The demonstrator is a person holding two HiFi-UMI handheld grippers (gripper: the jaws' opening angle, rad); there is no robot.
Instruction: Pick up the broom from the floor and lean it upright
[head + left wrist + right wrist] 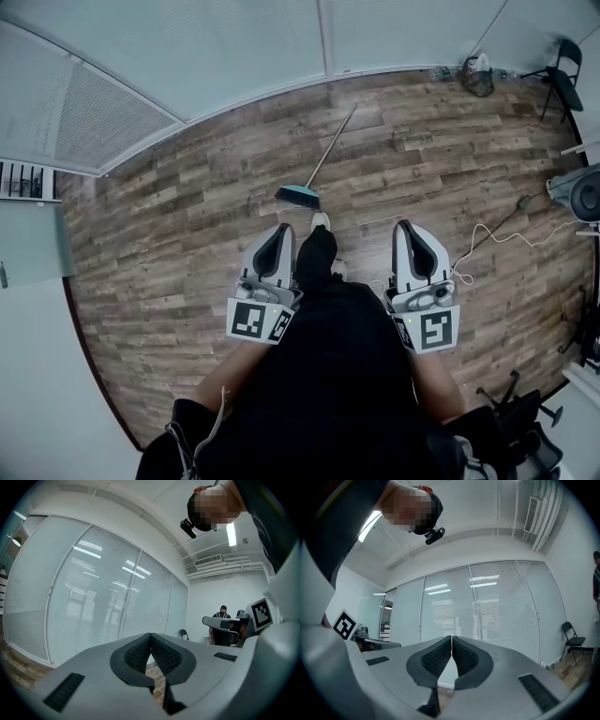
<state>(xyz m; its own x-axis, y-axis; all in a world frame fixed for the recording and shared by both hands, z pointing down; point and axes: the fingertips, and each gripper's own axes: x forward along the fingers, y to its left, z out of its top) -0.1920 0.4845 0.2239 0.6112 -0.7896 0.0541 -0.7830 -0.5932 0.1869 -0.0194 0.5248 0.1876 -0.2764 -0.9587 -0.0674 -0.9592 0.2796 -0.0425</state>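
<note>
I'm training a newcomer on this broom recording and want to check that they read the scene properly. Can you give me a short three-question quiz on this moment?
1. True or false: the broom lies flat on the wooden floor.
2. The left gripper is: A) wide open; B) shut with nothing in it; C) shut on the broom.
3. Which end of the broom is nearer the person's shoe, the brush or the handle tip?
Key: 1 true; 2 B; 3 the brush.
</note>
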